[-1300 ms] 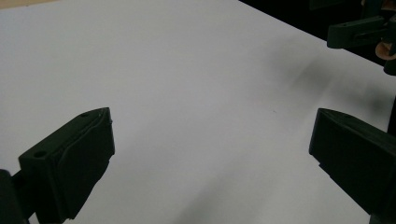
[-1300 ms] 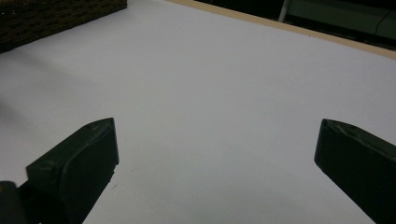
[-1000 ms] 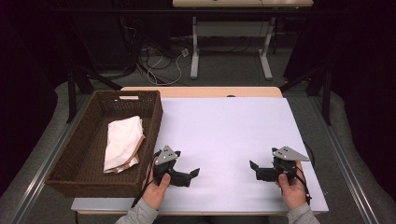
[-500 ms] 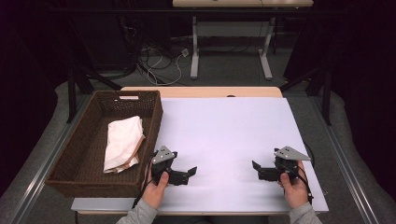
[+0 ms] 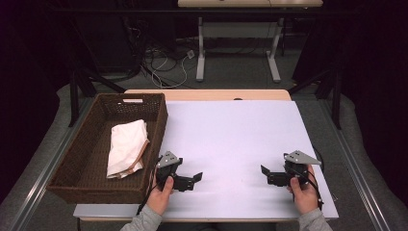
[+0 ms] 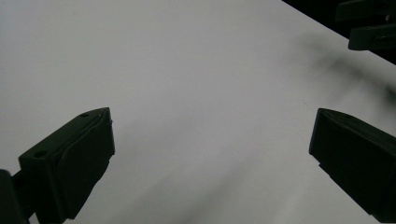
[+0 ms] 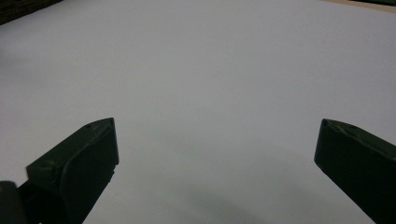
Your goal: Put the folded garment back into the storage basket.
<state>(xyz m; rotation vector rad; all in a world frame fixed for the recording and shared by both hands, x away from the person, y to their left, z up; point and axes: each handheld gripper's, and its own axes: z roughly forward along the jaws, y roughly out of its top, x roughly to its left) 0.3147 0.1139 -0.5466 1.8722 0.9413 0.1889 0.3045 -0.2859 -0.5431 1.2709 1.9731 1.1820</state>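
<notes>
Left tool (image 5: 191, 179) and right tool (image 5: 268, 174) both spread wide, empty, low over bare white counter (image 5: 231, 139). Nearest thing: folded white cloth (image 5: 126, 146) in wicker basket (image 5: 84, 179), left of left tool. Looks soft, light, floppy; best pinched at a folded edge.

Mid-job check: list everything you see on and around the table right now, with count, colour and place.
basket: 1, dark brown wicker, on the table's left edge
cloth: 1, white, folded, lying inside the basket
table: 1, white top with a wooden far edge, centre
desk: 1, white legs, on the floor beyond the table
cables: several, on the floor behind
left gripper: 1, black, jaws open, near edge beside the basket
right gripper: 1, black, jaws open, near edge at right
</notes>
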